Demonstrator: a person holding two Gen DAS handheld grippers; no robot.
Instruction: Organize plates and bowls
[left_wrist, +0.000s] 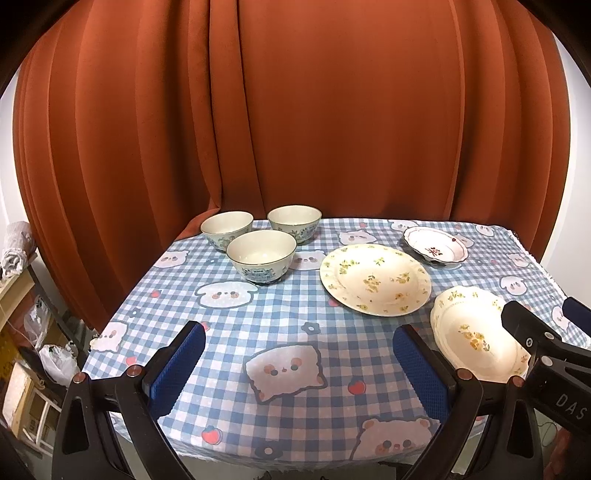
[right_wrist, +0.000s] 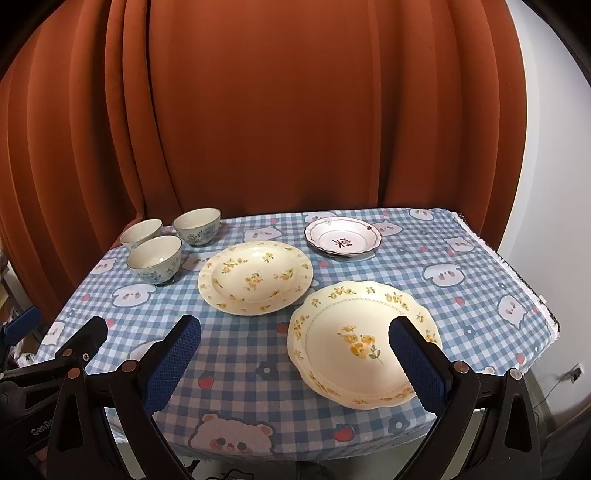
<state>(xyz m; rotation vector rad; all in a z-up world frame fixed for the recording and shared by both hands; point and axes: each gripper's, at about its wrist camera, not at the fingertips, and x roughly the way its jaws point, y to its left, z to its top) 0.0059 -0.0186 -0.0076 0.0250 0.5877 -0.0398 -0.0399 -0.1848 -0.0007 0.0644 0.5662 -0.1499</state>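
Three white bowls with blue patterns stand at the table's far left: the near bowl (left_wrist: 261, 255) (right_wrist: 155, 258), the far-left bowl (left_wrist: 226, 229) (right_wrist: 141, 232) and the far-right bowl (left_wrist: 294, 222) (right_wrist: 197, 225). A round yellow-flower plate (left_wrist: 375, 277) (right_wrist: 255, 276) lies mid-table. A scalloped yellow-flower plate (left_wrist: 476, 332) (right_wrist: 360, 338) lies near right. A small dish with red marks (left_wrist: 435, 245) (right_wrist: 342, 236) lies far right. My left gripper (left_wrist: 299, 356) is open above the near cloth. My right gripper (right_wrist: 295, 354) is open, its right finger over the scalloped plate.
The table carries a blue checked cloth with bear prints (left_wrist: 284, 325) (right_wrist: 240, 369). An orange curtain (left_wrist: 295, 110) hangs close behind it. Shelves and bags (left_wrist: 40, 332) stand left of the table. A white wall (right_wrist: 554, 184) is to the right.
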